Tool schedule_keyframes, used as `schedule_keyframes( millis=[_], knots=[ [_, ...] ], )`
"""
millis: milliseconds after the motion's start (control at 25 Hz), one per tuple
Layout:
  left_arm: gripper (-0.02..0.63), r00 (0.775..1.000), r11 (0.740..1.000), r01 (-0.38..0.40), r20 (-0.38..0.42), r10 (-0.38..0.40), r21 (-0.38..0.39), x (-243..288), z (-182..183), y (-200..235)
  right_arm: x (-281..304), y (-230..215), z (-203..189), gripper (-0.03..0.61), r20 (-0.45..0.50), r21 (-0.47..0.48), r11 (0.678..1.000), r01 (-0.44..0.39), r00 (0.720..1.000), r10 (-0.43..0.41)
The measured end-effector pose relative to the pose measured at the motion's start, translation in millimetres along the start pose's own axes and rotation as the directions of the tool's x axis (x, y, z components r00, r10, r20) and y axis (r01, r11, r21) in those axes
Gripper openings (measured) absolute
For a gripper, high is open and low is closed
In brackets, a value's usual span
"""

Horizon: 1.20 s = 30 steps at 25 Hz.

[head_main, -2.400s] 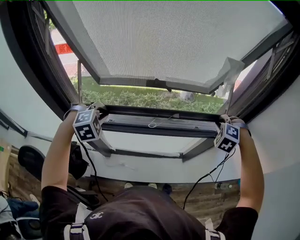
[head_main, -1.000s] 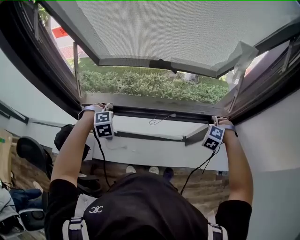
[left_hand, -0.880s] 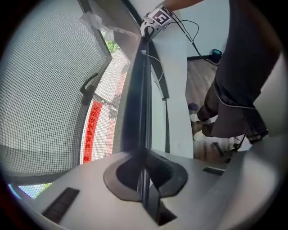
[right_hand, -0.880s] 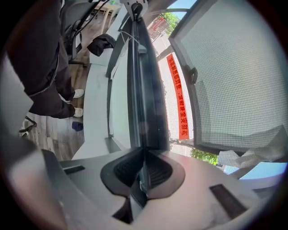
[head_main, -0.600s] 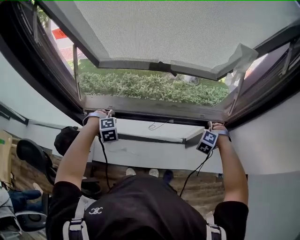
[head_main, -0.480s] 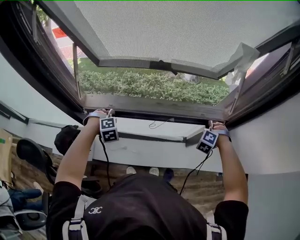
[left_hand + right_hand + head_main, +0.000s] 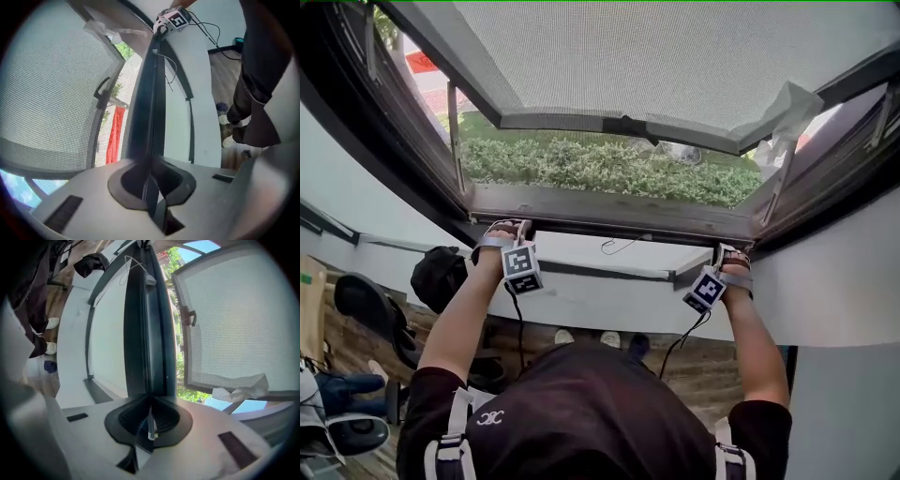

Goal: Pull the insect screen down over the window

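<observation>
Both hand-held tools are clenched on the long, dark, straight metal bottom bar (image 7: 609,214) of the insect screen, which lies low across the window, just above the smooth white sill (image 7: 581,302). The left gripper (image 7: 510,227) pinches the bar's thin edge near its left end and the right gripper (image 7: 725,251) near its right end; in each gripper view the pads meet on that narrow rail.

A thin white cord loop (image 7: 619,246) hangs at mid-bar. Farther out, a grey-framed panel with a fine woven-mesh texture (image 7: 656,56) tilts outward, a dark handle (image 7: 630,127) on its lower rail and crumpled white film (image 7: 789,105) at its right corner. A leafy green hedge (image 7: 600,167) lies beyond.

The screen's own mesh above the bar is hard to make out. The window frame's top is cut off.
</observation>
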<state>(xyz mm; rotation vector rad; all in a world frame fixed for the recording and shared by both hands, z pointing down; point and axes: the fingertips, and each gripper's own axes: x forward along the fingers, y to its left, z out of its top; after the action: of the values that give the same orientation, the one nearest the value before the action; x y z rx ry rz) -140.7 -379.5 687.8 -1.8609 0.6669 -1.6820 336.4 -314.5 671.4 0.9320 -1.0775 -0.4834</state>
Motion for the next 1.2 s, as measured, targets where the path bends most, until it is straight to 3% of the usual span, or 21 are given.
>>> schedule_keyframes(
  millis=[240, 440, 720, 920, 1200],
  knots=[
    [0.032, 0.996, 0.996, -0.086, 0.02, 0.086, -0.011, -11.5, 7.6, 4.6, -3.0, -3.4, -1.8, 0.031, 0.007, 0.06, 0.997, 0.057, 0.998, -0.057],
    [0.034, 0.998, 0.998, -0.06, 0.016, 0.061, -0.03, -10.2, 7.0, 7.3, -2.0, -5.4, -0.3, 0.029, 0.013, 0.034, 0.998, 0.059, 0.998, -0.059],
    [0.034, 0.999, 0.998, -0.05, -0.019, 0.05, -0.029, -2.7, 5.5, 2.0, 4.8, 0.2, -1.8, 0.029, -0.061, 0.031, 0.994, 0.107, 0.993, -0.104],
    [0.035, 0.993, 0.993, -0.112, -0.038, 0.111, -0.022, -6.4, 4.3, 3.2, -0.4, 1.1, -0.5, 0.03, -0.035, 0.075, 0.996, 0.049, 0.998, -0.047],
    [0.037, 0.98, 0.98, -0.199, -0.02, 0.198, -0.03, -10.9, 8.5, 9.2, -4.7, -6.4, -2.1, 0.034, -0.013, 0.119, 0.986, 0.119, 0.993, -0.119]
  ],
)
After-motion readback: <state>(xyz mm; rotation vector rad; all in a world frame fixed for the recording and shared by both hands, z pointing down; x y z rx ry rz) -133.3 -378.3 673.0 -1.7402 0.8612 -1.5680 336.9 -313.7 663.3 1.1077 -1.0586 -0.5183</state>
